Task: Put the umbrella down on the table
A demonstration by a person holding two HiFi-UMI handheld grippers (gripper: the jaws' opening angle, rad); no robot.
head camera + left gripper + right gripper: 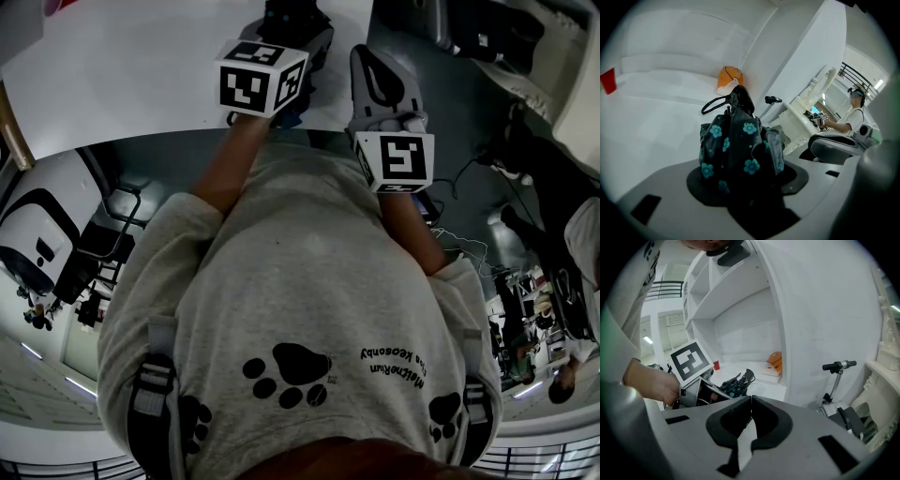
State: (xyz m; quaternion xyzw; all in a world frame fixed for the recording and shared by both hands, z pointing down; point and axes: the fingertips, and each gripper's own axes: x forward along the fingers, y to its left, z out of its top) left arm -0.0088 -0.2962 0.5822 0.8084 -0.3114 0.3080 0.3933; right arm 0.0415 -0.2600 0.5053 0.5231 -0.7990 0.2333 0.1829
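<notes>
Your left gripper (747, 185) sits closest to the lens. Its jaws are clamped on the umbrella (736, 140) (folded, black with teal flowers). The umbrella juts forward out of the pads, with its strap loop (712, 104) at the far end.

Beyond it lies the white table (656, 122), and the head view puts this gripper past the table's near edge, so the umbrella is over the top. You cannot tell from any view whether its far end touches the surface. The right gripper view shows it near the top, yet the contact point is hidden behind your left gripper.

Your right gripper (750, 401) has its jaw tips pressed together with nothing between them. It is held beside the left one (it plays no part in the hold).

By my reading, the carry to the table is done and the setting down is not. The umbrella hangs from your grip and does not lie on the top.

- Bring it down until its length rests on the table.
- Part the left jaws.
- Draw the gripper back clear of the fabric.

An orange thing (730, 77) at the back wall and a red cup (608, 80) at the far left stand well apart from the umbrella. The bare stretch in front looks free for it.
</notes>
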